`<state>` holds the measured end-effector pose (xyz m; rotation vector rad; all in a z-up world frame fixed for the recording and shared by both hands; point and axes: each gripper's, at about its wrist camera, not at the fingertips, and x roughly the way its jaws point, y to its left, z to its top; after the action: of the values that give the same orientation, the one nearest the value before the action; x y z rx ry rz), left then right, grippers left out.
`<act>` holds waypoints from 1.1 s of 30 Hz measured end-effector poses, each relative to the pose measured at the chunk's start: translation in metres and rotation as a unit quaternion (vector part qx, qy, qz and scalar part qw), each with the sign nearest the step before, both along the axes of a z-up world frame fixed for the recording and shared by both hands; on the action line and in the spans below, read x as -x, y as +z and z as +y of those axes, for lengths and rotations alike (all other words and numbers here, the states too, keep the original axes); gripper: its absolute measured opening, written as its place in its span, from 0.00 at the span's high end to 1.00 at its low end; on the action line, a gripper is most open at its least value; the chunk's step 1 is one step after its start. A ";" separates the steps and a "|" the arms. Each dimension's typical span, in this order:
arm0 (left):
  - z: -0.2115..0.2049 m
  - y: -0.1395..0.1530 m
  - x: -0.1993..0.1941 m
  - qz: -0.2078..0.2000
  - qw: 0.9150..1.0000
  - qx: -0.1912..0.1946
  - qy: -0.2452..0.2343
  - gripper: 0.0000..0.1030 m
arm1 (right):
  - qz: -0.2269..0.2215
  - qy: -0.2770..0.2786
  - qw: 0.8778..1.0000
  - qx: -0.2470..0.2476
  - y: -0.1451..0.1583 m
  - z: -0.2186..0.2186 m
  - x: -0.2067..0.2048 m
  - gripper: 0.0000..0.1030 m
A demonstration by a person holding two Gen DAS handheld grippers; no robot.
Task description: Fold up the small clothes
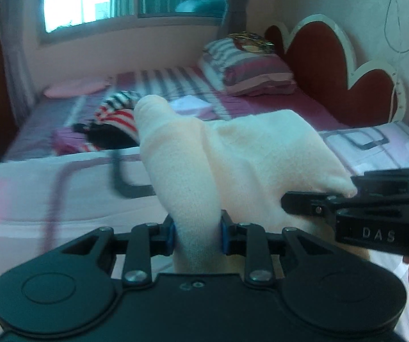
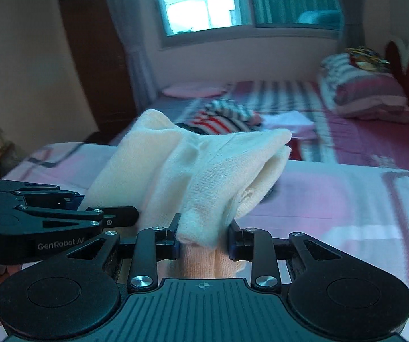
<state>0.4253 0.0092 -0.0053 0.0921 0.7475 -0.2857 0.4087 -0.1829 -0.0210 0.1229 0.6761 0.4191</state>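
A small cream knit garment (image 1: 218,156) hangs in the air above the bed, held by both grippers. My left gripper (image 1: 197,233) is shut on one bunched end of it. My right gripper (image 2: 204,242) is shut on the other end (image 2: 198,176). The right gripper also shows at the right of the left wrist view (image 1: 347,196), clamped on the cloth's corner. The left gripper shows at the left of the right wrist view (image 2: 84,208), very close beside the right one. The cloth drapes forward over both sets of fingers.
A pink patterned bedspread (image 1: 47,193) lies below. A pile of striped red, white and black clothes (image 1: 116,114) sits further up the bed. A striped pillow (image 1: 250,71) and a red headboard (image 1: 324,65) are at the right; a window is behind.
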 end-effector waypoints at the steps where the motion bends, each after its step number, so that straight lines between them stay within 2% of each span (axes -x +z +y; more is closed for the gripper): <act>1: 0.013 0.002 0.006 0.001 1.000 -0.006 0.005 0.74 | 0.000 0.010 1.000 -0.005 0.002 0.016 0.004 0.71; 6: 0.074 0.002 0.024 0.026 0.999 -0.032 0.032 0.74 | 0.010 0.047 0.998 -0.028 -0.003 0.093 0.023 0.71; 13: 0.121 -0.028 0.024 0.061 0.995 -0.058 0.044 0.71 | 0.061 0.037 0.995 -0.068 -0.040 0.159 0.037 0.71; 16: 0.129 -0.054 0.023 0.073 0.994 -0.067 0.049 0.56 | 0.104 0.013 0.992 -0.073 -0.070 0.153 0.022 0.71; 18: 0.141 -0.059 0.030 0.055 0.995 -0.056 0.059 0.36 | 0.124 0.001 0.986 -0.113 -0.089 0.137 0.017 0.66; 21: 0.158 -0.064 0.028 0.057 0.996 -0.018 0.073 0.27 | 0.134 -0.003 0.980 -0.150 -0.100 0.119 0.013 0.63; 24: 0.169 -0.069 0.027 0.067 0.994 0.014 0.090 0.23 | 0.130 0.001 0.981 -0.142 -0.099 0.120 0.011 0.62; 26: 0.174 -0.069 0.032 0.070 0.992 0.021 0.098 0.22 | 0.124 0.002 0.984 -0.131 -0.097 0.122 0.009 0.59; 28: 0.172 -0.067 0.036 0.068 0.992 0.012 0.105 0.20 | 0.126 0.002 0.984 -0.123 -0.094 0.122 0.013 0.55; 31: 0.173 -0.060 0.058 0.065 0.991 -0.009 0.117 0.20 | 0.133 -0.002 0.987 -0.094 -0.090 0.119 0.018 0.43; 33: 0.174 -0.049 0.080 0.055 0.991 -0.012 0.122 0.26 | 0.130 -0.021 0.987 -0.088 -0.076 0.108 0.032 0.43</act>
<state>0.3458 0.1835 -0.0548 0.0071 0.8626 -0.0487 0.3767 -0.0747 -0.0975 0.3635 0.8900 0.4256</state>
